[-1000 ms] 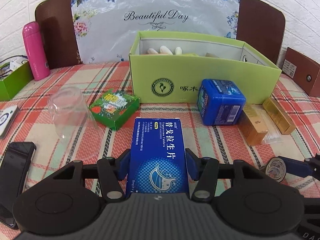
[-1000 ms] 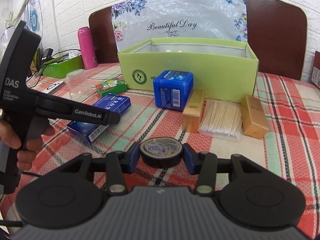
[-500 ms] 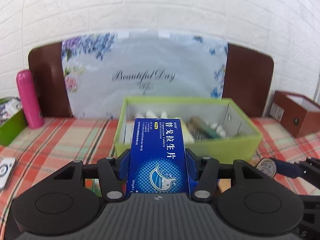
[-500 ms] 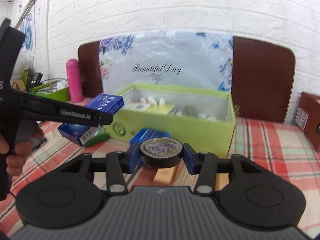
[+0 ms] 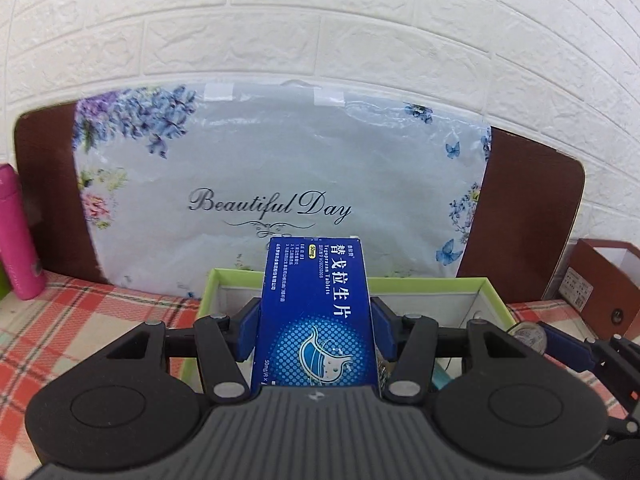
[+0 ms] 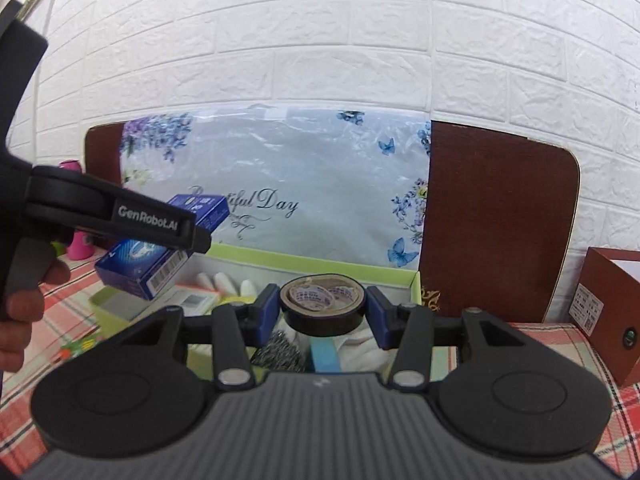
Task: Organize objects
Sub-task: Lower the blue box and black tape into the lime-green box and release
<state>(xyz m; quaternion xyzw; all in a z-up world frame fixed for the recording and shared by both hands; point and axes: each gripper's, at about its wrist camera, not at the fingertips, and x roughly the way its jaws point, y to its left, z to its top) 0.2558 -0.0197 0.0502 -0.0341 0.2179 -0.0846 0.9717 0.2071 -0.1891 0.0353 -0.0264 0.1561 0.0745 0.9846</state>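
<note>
My left gripper [image 5: 316,332] is shut on a blue tablet box [image 5: 316,312] and holds it in the air over the green cardboard box [image 5: 432,282]. In the right wrist view the same blue box [image 6: 160,256] hangs above the green box's left end [image 6: 120,304]. My right gripper [image 6: 322,312] is shut on a black tape roll [image 6: 322,304] and holds it above the green box's right part. The tape roll also shows at the right edge of the left wrist view [image 5: 530,336]. Inside the green box lie white items [image 6: 224,280], a steel scourer [image 6: 280,354] and other small things.
A floral "Beautiful Day" bag [image 5: 280,184] leans on a brown board [image 6: 500,224] behind the green box. A pink bottle [image 5: 18,232] stands at the far left. A brown box [image 5: 600,280] sits at the right. The table has a red plaid cloth [image 5: 72,320].
Both grippers have risen from table height and moved forward over the green box, each still carrying its object. The items on the cloth in front of the box have dropped out of view.
</note>
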